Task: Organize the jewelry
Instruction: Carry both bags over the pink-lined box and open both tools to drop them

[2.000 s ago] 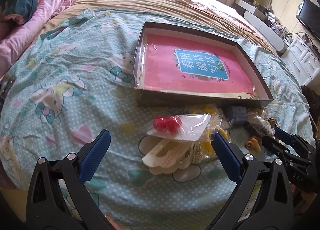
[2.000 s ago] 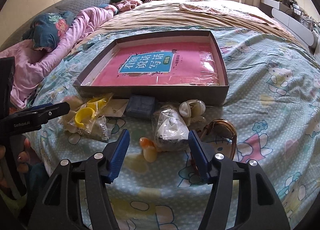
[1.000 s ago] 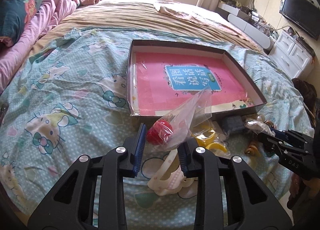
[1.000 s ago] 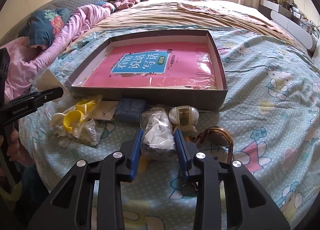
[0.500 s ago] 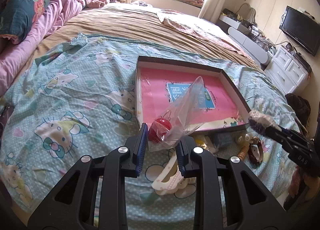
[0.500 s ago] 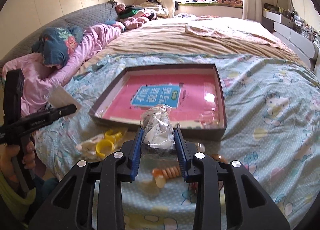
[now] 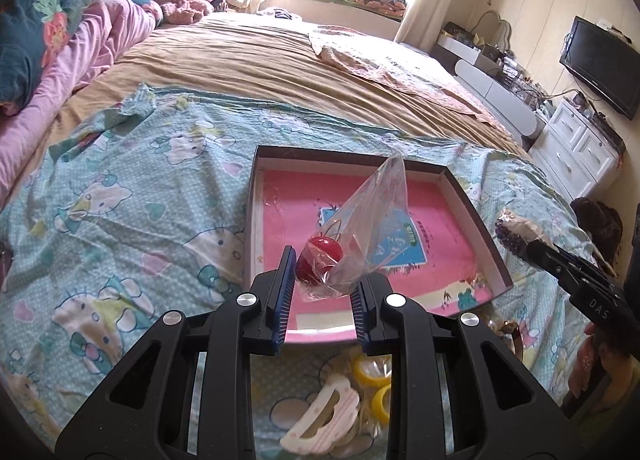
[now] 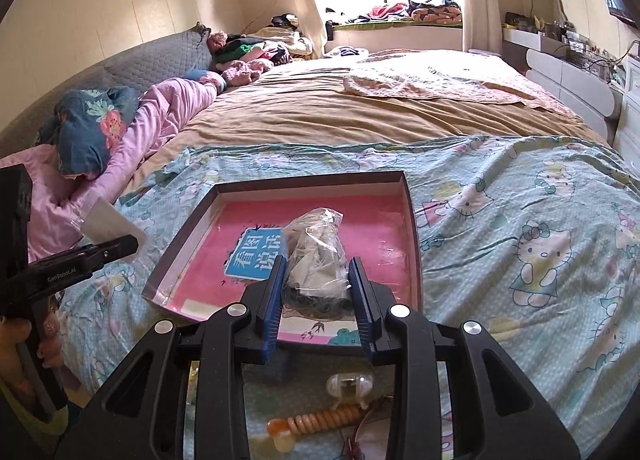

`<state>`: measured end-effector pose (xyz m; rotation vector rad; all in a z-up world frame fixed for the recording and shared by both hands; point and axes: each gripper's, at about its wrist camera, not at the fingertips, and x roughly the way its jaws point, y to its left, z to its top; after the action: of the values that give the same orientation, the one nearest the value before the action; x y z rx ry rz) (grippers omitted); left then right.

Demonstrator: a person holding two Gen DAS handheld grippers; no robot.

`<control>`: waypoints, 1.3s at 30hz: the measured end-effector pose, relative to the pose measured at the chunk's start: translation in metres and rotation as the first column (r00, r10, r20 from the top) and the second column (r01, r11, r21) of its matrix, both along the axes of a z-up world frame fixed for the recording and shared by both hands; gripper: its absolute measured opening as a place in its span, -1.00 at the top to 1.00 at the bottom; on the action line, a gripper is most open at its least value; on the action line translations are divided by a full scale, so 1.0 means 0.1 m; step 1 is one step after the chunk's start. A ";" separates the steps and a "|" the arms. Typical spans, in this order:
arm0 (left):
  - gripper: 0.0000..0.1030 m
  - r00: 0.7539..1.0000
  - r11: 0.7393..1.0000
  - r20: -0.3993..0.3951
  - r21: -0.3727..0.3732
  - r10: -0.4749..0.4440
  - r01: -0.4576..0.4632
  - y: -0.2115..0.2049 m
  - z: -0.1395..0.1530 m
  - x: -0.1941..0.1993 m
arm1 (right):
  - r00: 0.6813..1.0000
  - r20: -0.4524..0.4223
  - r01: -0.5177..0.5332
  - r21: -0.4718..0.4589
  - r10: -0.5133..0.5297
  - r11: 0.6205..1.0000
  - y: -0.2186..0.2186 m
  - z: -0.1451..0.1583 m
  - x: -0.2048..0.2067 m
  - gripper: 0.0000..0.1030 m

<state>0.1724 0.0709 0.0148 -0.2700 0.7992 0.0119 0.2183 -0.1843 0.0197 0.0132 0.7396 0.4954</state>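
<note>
we are carrying two bagged pieces toward the shallow box [image 7: 476,220] on the bed. the left gripper [image 7: 320,280] is clenching a clear bag with red beads [image 7: 320,258], the right gripper [image 8: 316,288] a bag of pale jewelry [image 8: 318,256], both hanging over the box's six o'clock edge. next we are judging a forward reach, lowering, then releasing inside.

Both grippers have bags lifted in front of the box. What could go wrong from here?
1. The left gripper pinches only the thin plastic of the clear bag; the red bead hangs at its edge, so the film may slip.
2. The right gripper holds a crumpled bag that bulges above the pads; it may squeeze out.
3. Both head toward the same shallow box, so the grippers may collide.
</note>
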 end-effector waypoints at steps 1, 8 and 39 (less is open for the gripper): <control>0.65 1.000 1.000 -0.005 -0.007 0.003 -0.003 0.00 -0.01 0.05 | 1.000 -0.002 0.010 0.000 -0.010 1.000 -0.01 -0.01 0.04 0.41; 0.65 1.000 1.000 -0.016 -0.016 -0.024 0.024 -0.11 -0.14 0.35 | 0.998 -0.032 0.054 -0.021 -0.054 0.998 -0.01 -0.17 0.26 0.41; 0.64 0.985 0.997 -0.155 -0.013 -0.073 0.072 -0.15 -0.61 0.57 | 0.989 -0.110 0.097 -0.053 -0.102 0.994 0.00 -0.61 0.45 0.02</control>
<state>0.2297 0.0557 -0.0463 -0.2488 0.9636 -0.0388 0.2629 -0.1848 -0.0410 0.0340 0.8570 0.3839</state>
